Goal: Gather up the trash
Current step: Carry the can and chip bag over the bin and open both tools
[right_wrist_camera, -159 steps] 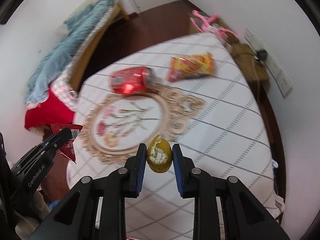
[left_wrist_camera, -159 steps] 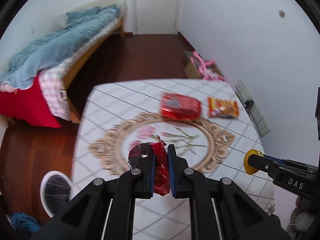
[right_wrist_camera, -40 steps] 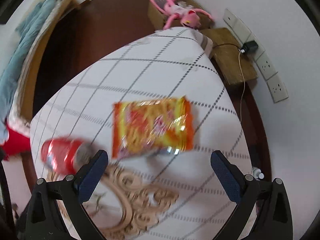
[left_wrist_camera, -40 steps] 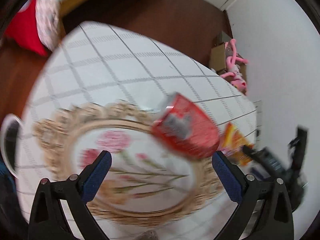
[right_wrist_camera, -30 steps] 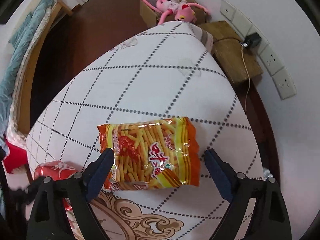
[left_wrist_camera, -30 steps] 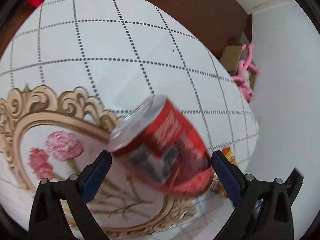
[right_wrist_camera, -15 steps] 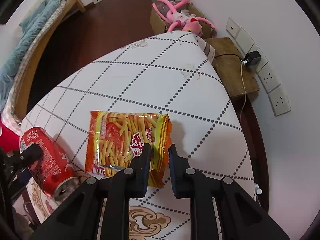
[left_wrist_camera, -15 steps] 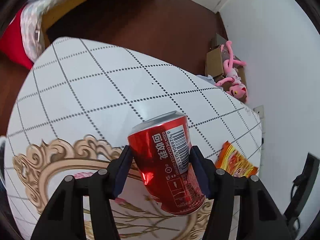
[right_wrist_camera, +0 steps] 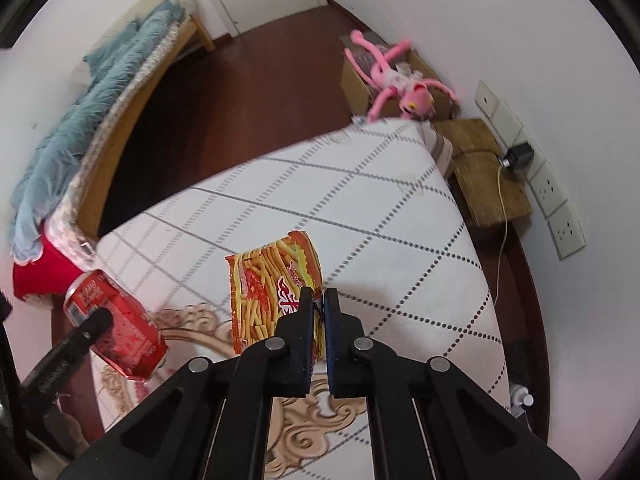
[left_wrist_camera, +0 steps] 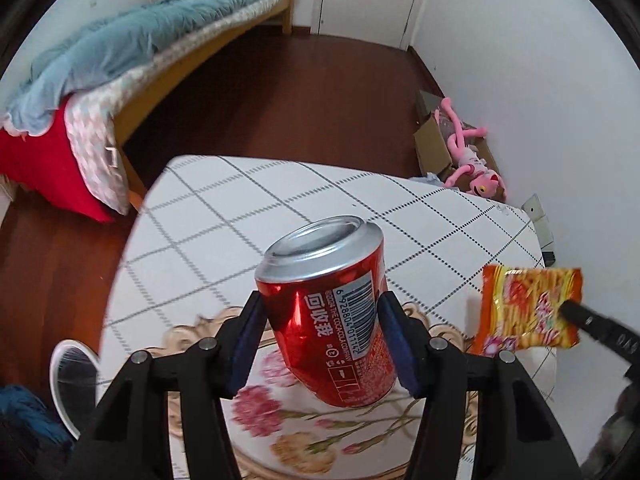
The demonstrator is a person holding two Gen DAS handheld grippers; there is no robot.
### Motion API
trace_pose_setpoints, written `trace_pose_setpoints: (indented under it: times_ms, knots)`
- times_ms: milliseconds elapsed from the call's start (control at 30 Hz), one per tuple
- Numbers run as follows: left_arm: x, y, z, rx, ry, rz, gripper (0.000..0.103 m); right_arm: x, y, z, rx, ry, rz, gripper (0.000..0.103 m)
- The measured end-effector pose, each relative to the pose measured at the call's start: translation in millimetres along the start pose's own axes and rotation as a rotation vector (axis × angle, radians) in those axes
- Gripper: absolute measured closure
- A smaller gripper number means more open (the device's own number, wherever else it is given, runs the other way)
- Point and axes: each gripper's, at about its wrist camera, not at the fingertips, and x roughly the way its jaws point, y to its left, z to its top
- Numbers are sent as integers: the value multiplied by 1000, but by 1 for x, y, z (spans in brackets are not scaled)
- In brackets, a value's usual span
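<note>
Left tongs (left_wrist_camera: 320, 336) clamp a red drink can (left_wrist_camera: 332, 320) across its cylindrical wall, one blue pad on each side at mid-height. The can is clear of the table (left_wrist_camera: 248, 216), tilted, with its silver end facing up and away from the camera. The jaws stand partly apart, at the width of the can body.

Right tongs (right_wrist_camera: 319, 320) are pressed nearly together on one edge of an orange snack packet (right_wrist_camera: 272, 292). The packet hangs above the table, its printed face turned toward the left side of the right wrist view.

Handling, as judged from these views:

- Can: probably empty, therefore light. The thin metal wall is stiff under gentle load but dents if squeezed hard. The glossy surface is slippery, so a tilted can may slide between the pads. Grip across the middle of the body, as now, not at the tapered ends.
- Packet: very light, soft and crinkly. The film folds rather than resists, so it swings freely from the pinched edge. Hold well inside the sealed margin; a hold on the extreme corner could slip off.

A white round-rimmed bin (left_wrist_camera: 74, 384) stands on the floor beside the table, at the lower left of the left wrist view. It is the likely drop point for both items.
</note>
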Motion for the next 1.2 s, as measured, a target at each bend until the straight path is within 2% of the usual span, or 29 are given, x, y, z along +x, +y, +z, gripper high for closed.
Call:
trace_pose_setpoints:
  times_ms: [167, 367, 567, 700, 800, 867, 1033, 1200]
  knots:
    - [-40, 33, -6, -16, -60, 6, 49, -38, 40, -7, -65, -35, 47, 98]
    - [-119, 98, -14, -45, -174, 23, 49, -73, 105, -31, -140, -53, 148, 98]
    - [-193, 194, -38, -119, -249, 85, 49, -90, 209, -73, -257, -27, 267, 98]
    - [-218, 273, -71, -190, -247, 162, 49, -81, 283, -116, -335, 27, 328, 98]
    - [-215, 322, -99, -251, -214, 210, 49, -62, 339, -156, -404, 89, 351, 98]
    - [-200, 356, -118, -306, -164, 227, 50, -39, 376, -188, -453, 146, 353, 98]
    - [-132, 430, -167, -438, 8, 221, 49, 26, 450, -262, -562, 266, 302, 98]
    - [-61, 467, -202, -553, 152, 185, 48, 98, 493, -313, -598, 379, 226, 98]
